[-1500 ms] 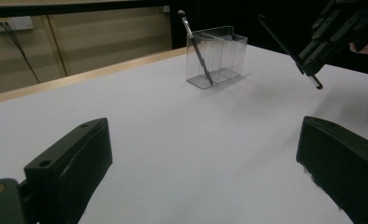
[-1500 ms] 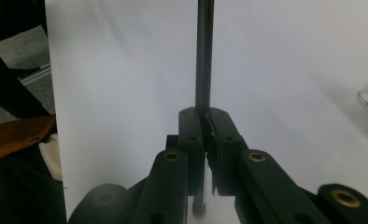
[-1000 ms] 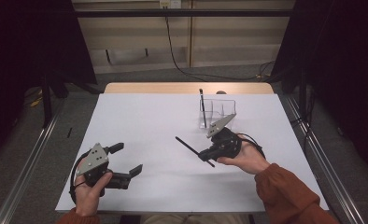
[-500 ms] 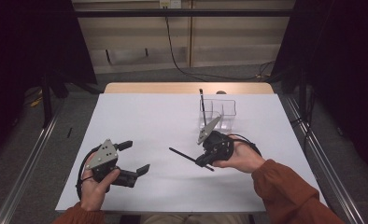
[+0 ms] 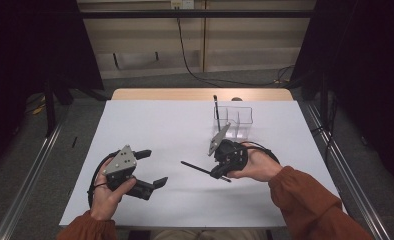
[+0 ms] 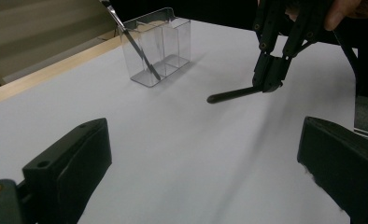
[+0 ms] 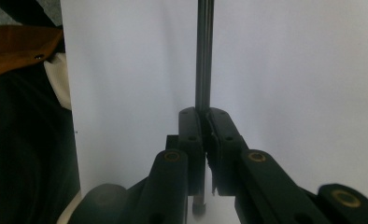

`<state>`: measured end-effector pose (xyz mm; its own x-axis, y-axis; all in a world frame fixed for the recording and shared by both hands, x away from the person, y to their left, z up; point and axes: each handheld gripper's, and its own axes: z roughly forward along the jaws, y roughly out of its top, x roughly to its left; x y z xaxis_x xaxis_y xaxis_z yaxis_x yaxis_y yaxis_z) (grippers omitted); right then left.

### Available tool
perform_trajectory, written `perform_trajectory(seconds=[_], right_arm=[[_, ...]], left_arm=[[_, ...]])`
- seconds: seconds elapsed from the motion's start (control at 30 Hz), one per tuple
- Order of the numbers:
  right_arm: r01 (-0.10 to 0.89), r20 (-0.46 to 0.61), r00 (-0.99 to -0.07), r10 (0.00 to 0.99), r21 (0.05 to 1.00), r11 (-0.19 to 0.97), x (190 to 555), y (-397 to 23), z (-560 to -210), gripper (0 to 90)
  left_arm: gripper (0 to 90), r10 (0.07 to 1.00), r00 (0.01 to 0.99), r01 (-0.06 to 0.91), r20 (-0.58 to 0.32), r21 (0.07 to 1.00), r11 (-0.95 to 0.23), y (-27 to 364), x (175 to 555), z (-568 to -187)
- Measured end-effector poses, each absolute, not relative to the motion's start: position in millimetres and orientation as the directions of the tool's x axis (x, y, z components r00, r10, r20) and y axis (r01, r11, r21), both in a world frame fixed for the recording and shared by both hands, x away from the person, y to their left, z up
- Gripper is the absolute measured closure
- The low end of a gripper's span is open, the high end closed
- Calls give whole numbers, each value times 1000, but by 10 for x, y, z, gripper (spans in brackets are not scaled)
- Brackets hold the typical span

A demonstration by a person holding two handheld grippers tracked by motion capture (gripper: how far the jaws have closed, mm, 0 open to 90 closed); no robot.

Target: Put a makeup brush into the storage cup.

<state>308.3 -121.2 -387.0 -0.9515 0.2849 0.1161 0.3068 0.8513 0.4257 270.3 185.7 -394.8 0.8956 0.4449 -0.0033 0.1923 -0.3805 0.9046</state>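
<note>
Right gripper [image 5: 219, 172] is clamped on a black rod [image 5: 197, 169]; the right gripper view shows both jaws pinching the rod [image 7: 204, 56], which runs straight out ahead of them and pokes a short stub out behind the pads. In the high view the rod sticks out sideways from that gripper toward the left gripper [image 5: 152, 169], low over the white desk [image 5: 165, 125]. Can't tell if its tip touches the desk.

Left gripper: jaws wide apart, nothing between them. From it, the right gripper [image 6: 271, 79] and rod [image 6: 231, 94] sit ahead and to the right.

Clear bin [image 5: 233, 120] stands just beyond the right gripper, with a thin stick [image 5: 216, 109] leaning in its near compartment [image 6: 140, 56].
</note>
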Motion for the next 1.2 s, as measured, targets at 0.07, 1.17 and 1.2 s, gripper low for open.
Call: perform_trajectory(seconds=[0.07,1.17,1.2], right_arm=[[299,122,-954,273,416,859,3081,-1209,-3858,847],[183,137,-979,152,249,951,3094,-1088,-3903,847],[180,138,-979,150,242,954,3098,-1083,-3904,847]], left_arm=[[29,424,906,195,-3,891,-411,1822,2724,-3918],[34,314,949,205,-5,769,-606,1376,2898,-3874],[34,313,950,205,-4,762,-614,1367,2902,-3884]])
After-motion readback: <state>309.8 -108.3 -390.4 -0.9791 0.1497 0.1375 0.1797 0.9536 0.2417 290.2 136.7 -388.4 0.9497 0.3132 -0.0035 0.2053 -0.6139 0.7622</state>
